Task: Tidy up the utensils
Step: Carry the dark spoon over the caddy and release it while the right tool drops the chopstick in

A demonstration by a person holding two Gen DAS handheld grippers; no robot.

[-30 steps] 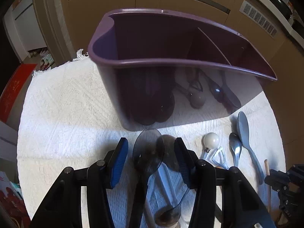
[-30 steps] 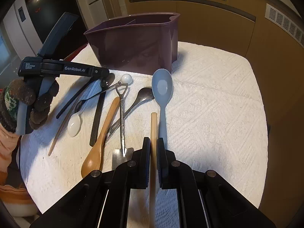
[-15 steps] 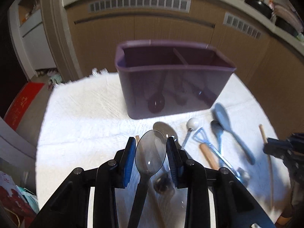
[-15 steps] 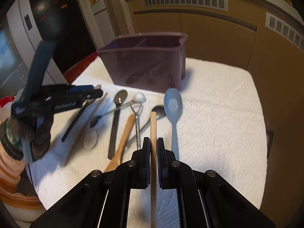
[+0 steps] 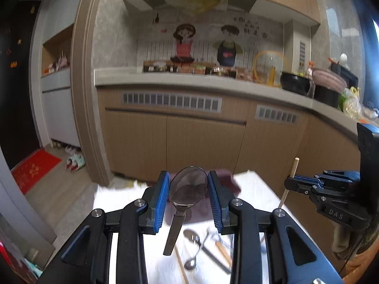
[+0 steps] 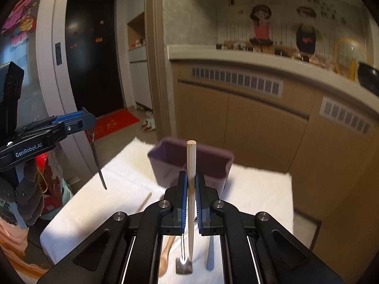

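My left gripper (image 5: 188,185) is shut on the bowl of a dark translucent spoon (image 5: 187,189), whose handle hangs down; it also shows at the left of the right wrist view (image 6: 71,124). My right gripper (image 6: 190,184) is shut on a wooden chopstick (image 6: 191,165) held upright, and shows in the left wrist view (image 5: 291,184). Both are raised above the table. The purple utensil bin (image 6: 208,163) stands behind on the white towel (image 6: 255,189), mostly hidden in the left wrist view (image 5: 233,183).
Several utensils lie on the towel below: a metal spoon (image 5: 191,236), a wooden spoon (image 6: 165,258), a shovel-shaped utensil (image 6: 183,266), another chopstick (image 6: 143,203). Wooden kitchen cabinets (image 6: 260,123) stand behind the table.
Both grippers have lifted and tilted upward, carrying the dark spoon and the chopstick off the towel. The views now look over the bin toward the kitchen counter.
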